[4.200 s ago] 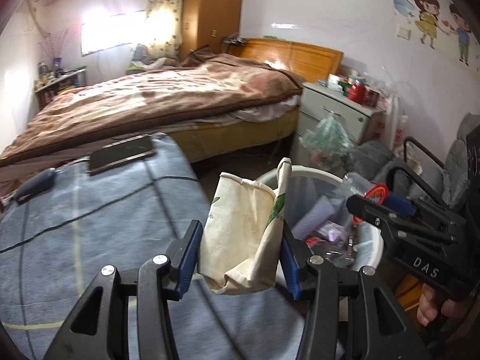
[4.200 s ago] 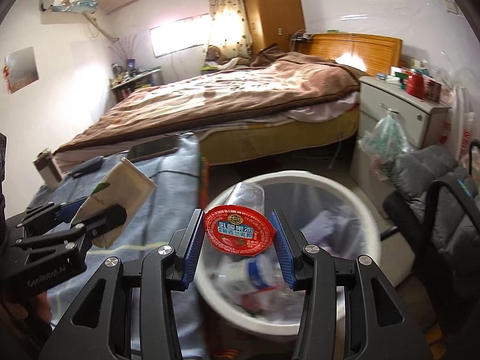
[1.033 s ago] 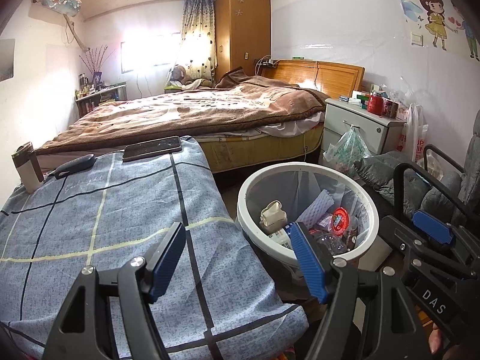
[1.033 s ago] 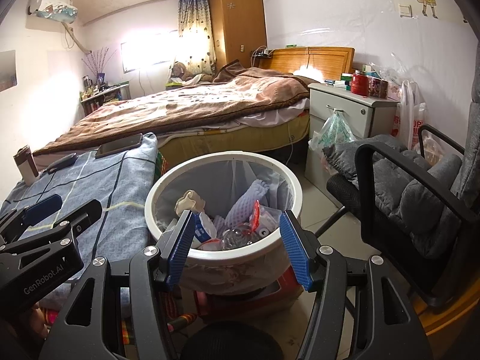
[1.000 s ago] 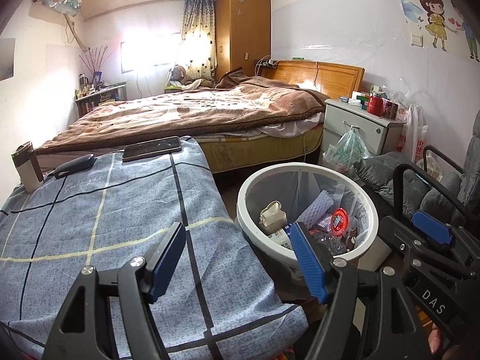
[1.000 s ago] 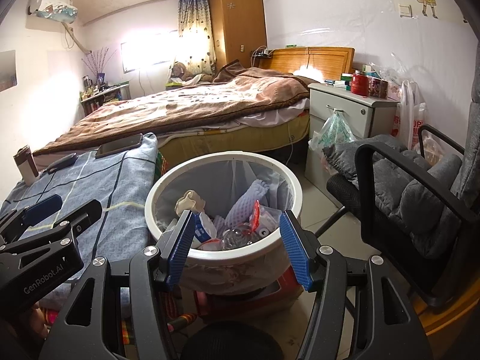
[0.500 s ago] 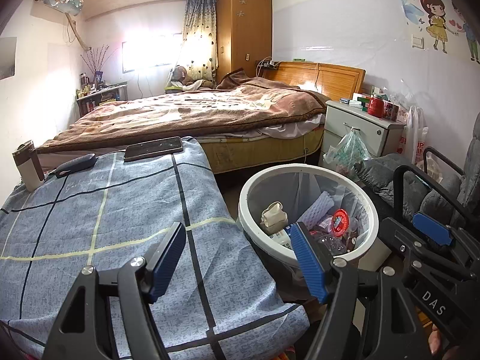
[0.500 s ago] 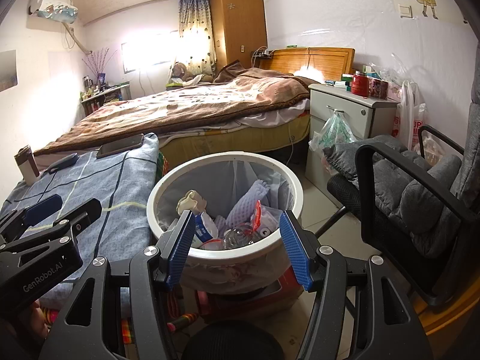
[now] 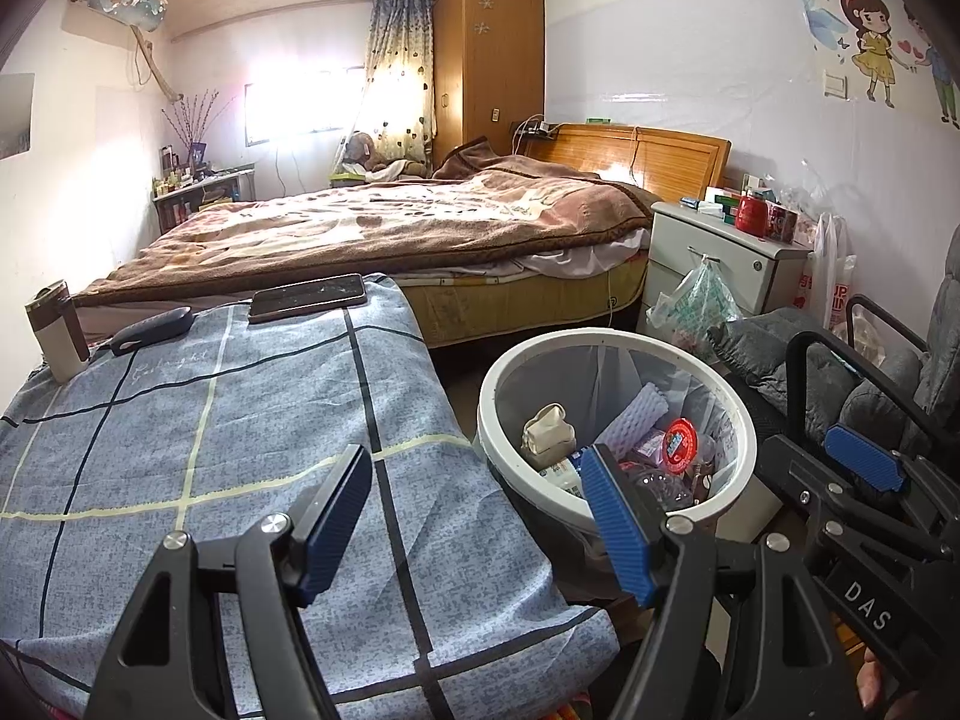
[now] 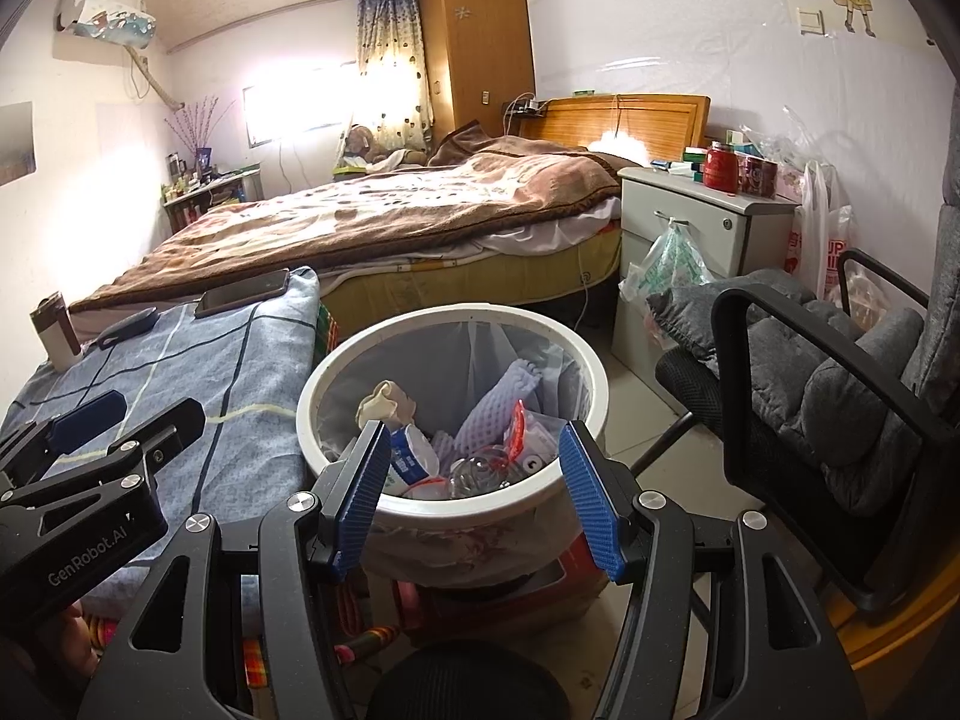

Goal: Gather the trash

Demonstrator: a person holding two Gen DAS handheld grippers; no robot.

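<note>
bins: 1 bin (image 10: 585, 372) | left gripper (image 9: 480, 525): spread, empty | right gripper (image 10: 474, 492): spread, empty

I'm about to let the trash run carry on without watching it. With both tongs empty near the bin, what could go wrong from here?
1. The phone and the dark case lie on the blue checked cloth; they could be mistaken for trash.
2. The cup stands at the cloth's far edge; a sweep there might topple it.
3. The bin sits on a red box, so a push on its rim could tip it.
</note>
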